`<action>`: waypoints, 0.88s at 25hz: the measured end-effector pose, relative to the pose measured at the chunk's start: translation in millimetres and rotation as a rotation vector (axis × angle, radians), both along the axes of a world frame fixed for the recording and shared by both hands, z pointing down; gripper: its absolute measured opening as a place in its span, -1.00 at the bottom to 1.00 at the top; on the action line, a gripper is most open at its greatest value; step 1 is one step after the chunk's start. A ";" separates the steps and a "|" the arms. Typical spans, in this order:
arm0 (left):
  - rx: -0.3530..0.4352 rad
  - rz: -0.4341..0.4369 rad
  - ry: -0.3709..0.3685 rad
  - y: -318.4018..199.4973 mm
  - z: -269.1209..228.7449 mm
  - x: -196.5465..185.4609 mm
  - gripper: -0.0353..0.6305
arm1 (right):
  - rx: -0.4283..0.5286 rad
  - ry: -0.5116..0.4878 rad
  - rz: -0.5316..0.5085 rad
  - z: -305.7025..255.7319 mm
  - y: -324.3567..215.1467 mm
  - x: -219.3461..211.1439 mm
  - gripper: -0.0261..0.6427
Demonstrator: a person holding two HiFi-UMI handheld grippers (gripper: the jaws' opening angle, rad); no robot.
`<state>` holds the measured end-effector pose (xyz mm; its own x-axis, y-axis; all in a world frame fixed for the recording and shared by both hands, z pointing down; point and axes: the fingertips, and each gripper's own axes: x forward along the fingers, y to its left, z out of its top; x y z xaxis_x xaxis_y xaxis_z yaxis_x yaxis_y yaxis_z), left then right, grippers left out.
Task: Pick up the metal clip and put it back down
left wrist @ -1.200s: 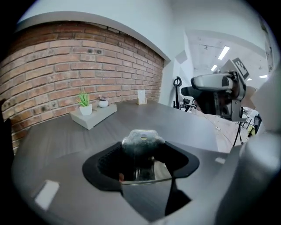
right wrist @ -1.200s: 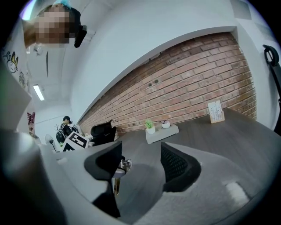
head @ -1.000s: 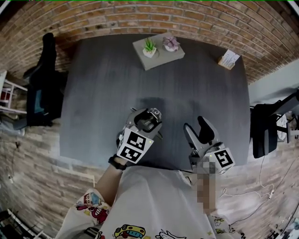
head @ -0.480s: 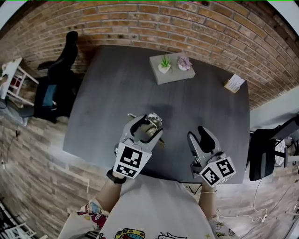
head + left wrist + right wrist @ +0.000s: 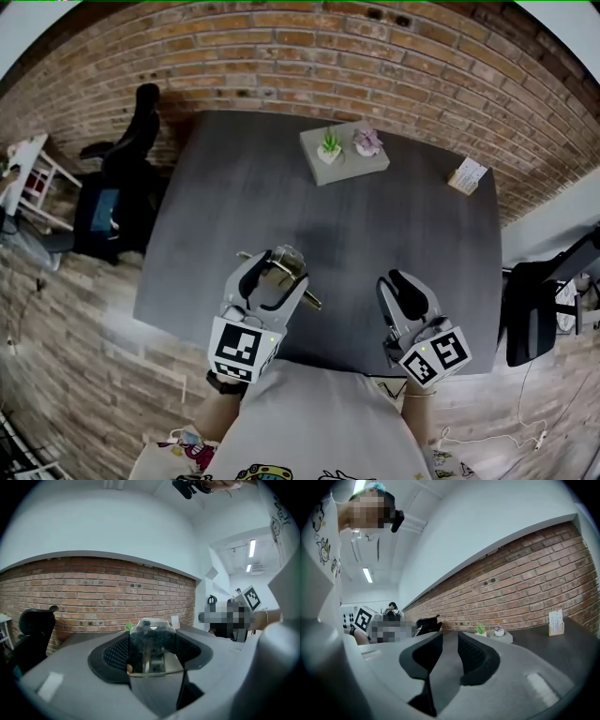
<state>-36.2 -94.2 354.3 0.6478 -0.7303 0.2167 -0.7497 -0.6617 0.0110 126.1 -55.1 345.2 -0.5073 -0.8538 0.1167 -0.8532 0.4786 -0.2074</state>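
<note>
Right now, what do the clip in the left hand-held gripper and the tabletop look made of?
Clip: likely metal, polished; it mirrors light, with brass-coloured arms in the head view. Tabletop: dark grey, matte, faint grain streaks; maybe laminate or stained wood.

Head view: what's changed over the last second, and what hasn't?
The left gripper, shut on the metal clip throughout, has raised it above the table and pulled back toward the near edge. The right gripper has just been closing its jaws, with nothing between them. The tray of little plants and the card stand stayed put.
</note>
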 end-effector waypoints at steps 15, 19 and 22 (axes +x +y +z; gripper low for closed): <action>-0.008 0.037 0.025 2.2 7.4 -9.8 0.02 | 0.000 0.039 0.057 7.0 4.6 0.9 -0.92; -0.010 0.037 0.022 0.6 11.2 -12.6 0.02 | 0.012 0.038 0.078 4.5 3.6 2.3 -0.92; -0.006 0.032 0.024 -1.7 7.8 -15.3 0.02 | 0.011 0.039 0.090 5.2 3.3 2.7 -0.92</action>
